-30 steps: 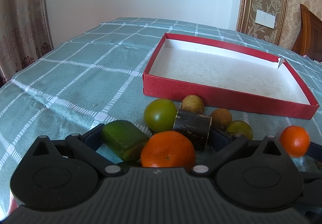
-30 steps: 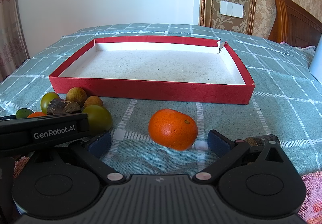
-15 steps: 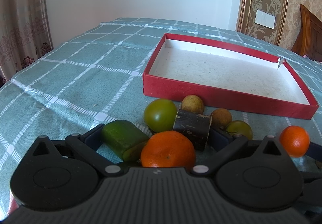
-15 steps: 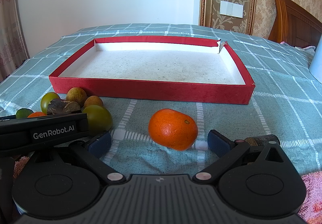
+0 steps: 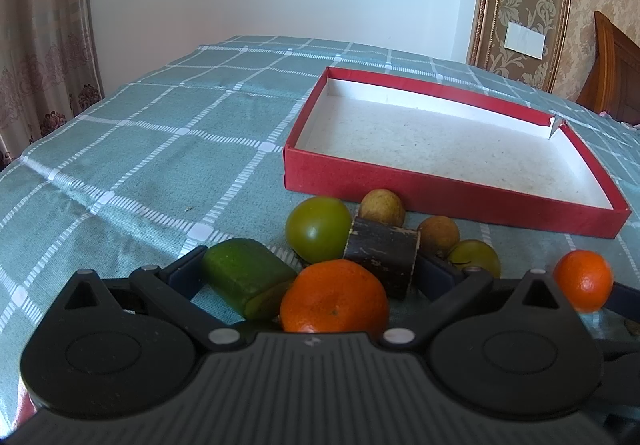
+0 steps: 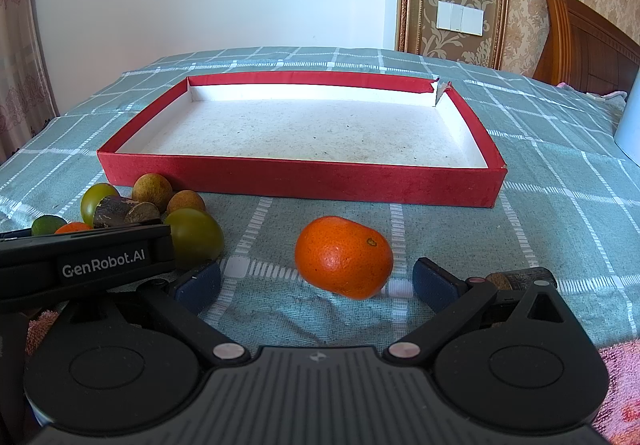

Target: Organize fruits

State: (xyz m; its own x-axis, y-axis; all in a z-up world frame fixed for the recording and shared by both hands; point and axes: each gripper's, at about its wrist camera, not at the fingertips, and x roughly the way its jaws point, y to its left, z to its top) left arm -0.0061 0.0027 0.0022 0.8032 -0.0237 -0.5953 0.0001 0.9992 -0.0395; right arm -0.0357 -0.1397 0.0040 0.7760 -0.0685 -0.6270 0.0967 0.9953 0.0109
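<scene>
In the left wrist view a large orange (image 5: 334,297) lies on the checked cloth between the fingers of my open left gripper (image 5: 314,273). A green chunk (image 5: 244,273) rests against the left finger, and a dark cylinder piece (image 5: 382,251) sits by the right finger. Beyond them lie a green round fruit (image 5: 318,229), two brown longans (image 5: 382,205) and another green fruit (image 5: 474,257). The empty red box (image 5: 440,189) stands behind. My right gripper (image 6: 316,281) is open around a second orange (image 6: 344,257), touching nothing.
The left gripper's body (image 6: 84,261) sits at the right view's left, beside the fruit cluster (image 6: 194,237). A dark stub (image 6: 516,277) lies by my right finger. A white object (image 6: 630,125) stands far right. The red box (image 6: 300,175) is close ahead.
</scene>
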